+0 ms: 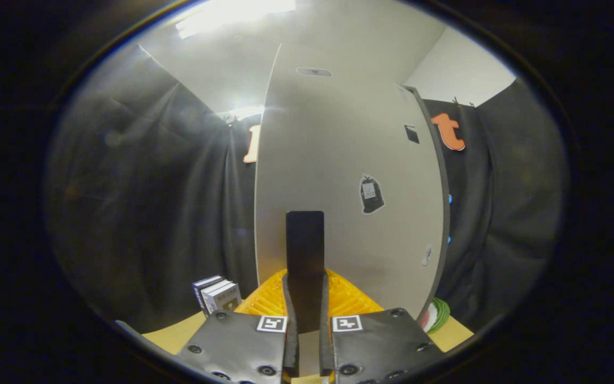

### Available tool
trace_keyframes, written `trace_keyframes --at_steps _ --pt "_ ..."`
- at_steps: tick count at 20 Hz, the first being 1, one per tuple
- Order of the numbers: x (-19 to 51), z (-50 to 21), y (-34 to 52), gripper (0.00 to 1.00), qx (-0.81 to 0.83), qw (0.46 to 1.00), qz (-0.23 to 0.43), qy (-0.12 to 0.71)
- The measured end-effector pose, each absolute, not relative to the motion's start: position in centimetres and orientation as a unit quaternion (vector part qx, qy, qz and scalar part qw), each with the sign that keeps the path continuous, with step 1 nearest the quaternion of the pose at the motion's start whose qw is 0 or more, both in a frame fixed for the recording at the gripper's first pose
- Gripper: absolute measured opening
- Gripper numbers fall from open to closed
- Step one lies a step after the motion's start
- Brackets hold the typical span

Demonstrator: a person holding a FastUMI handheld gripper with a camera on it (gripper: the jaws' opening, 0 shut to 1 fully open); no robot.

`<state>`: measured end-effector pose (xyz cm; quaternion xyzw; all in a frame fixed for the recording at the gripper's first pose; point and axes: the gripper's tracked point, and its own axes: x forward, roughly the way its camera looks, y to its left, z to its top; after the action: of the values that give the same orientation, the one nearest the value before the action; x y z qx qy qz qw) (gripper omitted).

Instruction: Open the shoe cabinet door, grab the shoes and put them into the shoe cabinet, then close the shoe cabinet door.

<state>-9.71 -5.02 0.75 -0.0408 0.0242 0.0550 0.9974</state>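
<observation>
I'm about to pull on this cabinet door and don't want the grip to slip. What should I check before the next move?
1. Handle inside the grip: ok. The handle stands upright between the fingers of the tool.
2. Grip firm: ok. Both fingers look pressed on the handle's sides.
3. Grip height: ok. The fingers hold the handle's lower part, and its top rises beyond them.
4. Door open or shut: cannot tell from this angle.
5. Swing path: cannot tell. The books stand on the table left of the door, apart from it.
</observation>
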Motion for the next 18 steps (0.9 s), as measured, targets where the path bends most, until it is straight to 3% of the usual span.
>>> trace_keyframes --at_steps 8,18 --pt "-15.0 2.5 -10.8 0.16 -0.041 0.998 0.031 0.023" --pt "-20.3 4.1 -20.7 0.1 -0.07 0.996 -0.05 0.017"
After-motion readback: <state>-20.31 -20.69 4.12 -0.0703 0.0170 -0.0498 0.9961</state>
